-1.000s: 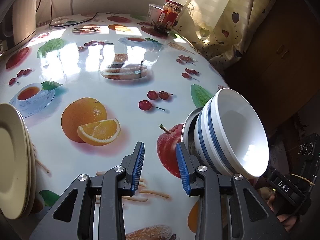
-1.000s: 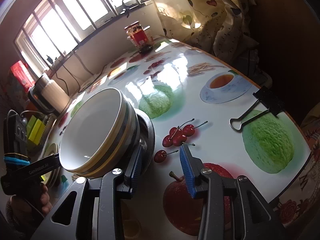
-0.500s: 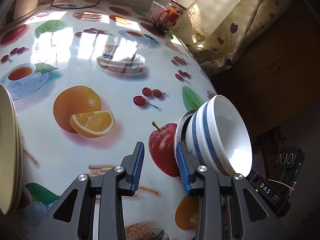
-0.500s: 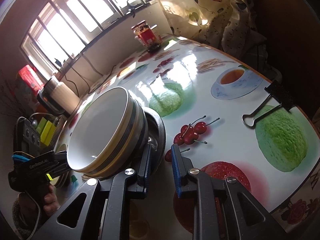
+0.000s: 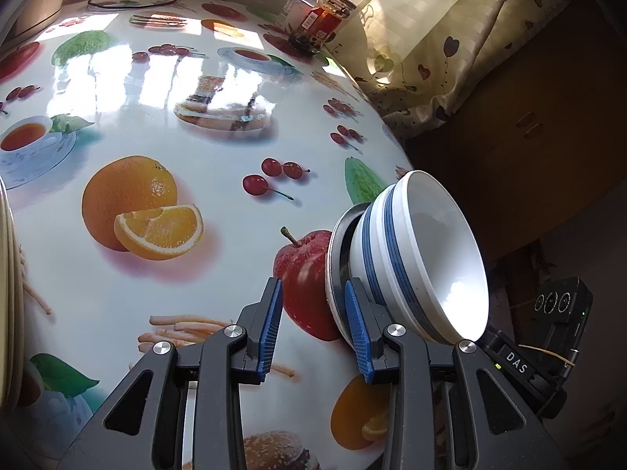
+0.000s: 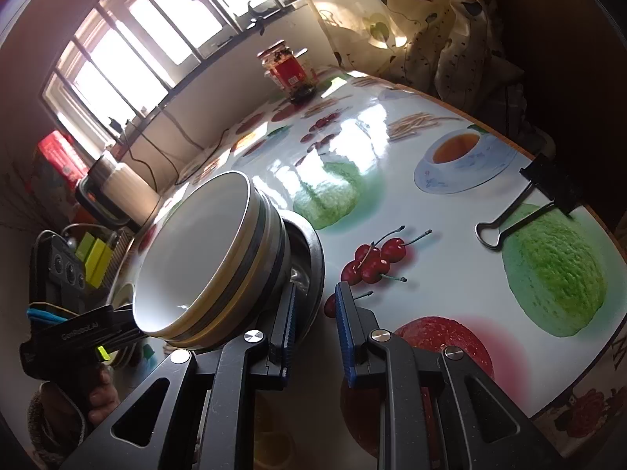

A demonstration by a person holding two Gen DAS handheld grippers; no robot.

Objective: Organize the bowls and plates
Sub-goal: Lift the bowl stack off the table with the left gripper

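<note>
A stack of white bowls with blue bands (image 5: 415, 262) sits nested in a metal bowl (image 5: 337, 250), tilted, over the fruit-print table. It also shows in the right wrist view (image 6: 207, 258), with the metal bowl (image 6: 309, 258) beneath. My left gripper (image 5: 313, 333) is open, its right finger (image 5: 356, 329) beside the metal bowl's rim. My right gripper (image 6: 313, 333) is narrowly open, its left finger (image 6: 288, 325) against the stack's base; nothing sits between the fingers. Cream plates (image 5: 8, 293) are stacked at the left edge.
A jam jar (image 5: 329, 19) and a cup stand at the table's far side by a curtain. A black binder clip (image 6: 529, 203) lies near the right table edge. A kettle (image 6: 117, 192) stands at the far left. The table edge (image 6: 588, 384) runs close on the right.
My right gripper has narrowed its fingers beside the bowl stack. The left gripper view has drifted slightly; the tilted stack stays next to its right finger.
</note>
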